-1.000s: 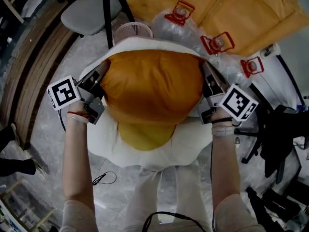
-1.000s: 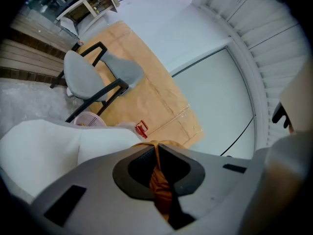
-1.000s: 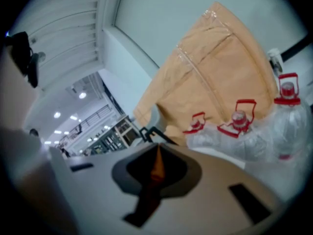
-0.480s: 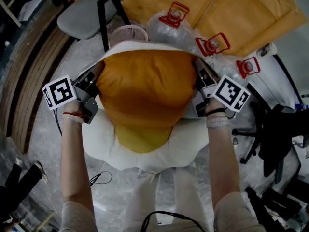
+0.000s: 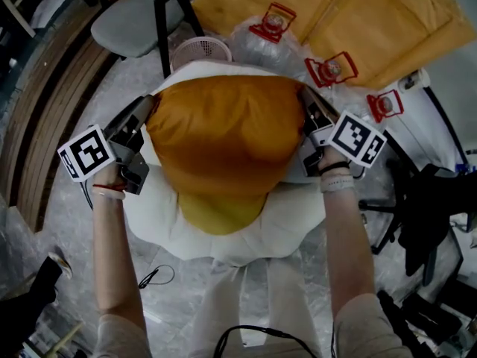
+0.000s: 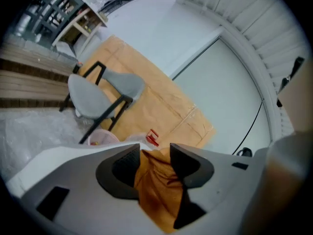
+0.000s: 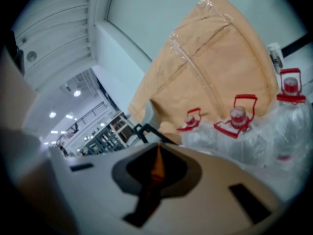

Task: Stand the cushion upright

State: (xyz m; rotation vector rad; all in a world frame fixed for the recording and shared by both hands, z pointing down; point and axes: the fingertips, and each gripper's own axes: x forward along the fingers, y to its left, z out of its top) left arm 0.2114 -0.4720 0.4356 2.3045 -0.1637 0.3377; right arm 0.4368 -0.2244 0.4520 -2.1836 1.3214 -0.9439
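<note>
Left fingers (image 6: 123,170) just parted – cushion (image 5: 223,136) between, right fingers (image 7: 135,169) clamp its edge (tightly), long axis seemingly upright.

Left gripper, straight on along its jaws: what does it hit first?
The orange cushion: a fold of its fabric lies right between the jaws of the left gripper, which have just been opening.

The scene is taken from a head-mounted camera, aimed steeply down from close above the cushion (image 5: 223,140). The left gripper (image 6: 155,163) is shown by its own wide-angle camera, set just behind the jaws and turned toward a grey chair (image 6: 100,94). The right gripper (image 7: 157,163) is framed likewise, faced toward red-capped bottles (image 7: 238,126) and cardboard (image 7: 215,67). Chair, bottles and cardboard are shared with the head view.
</note>
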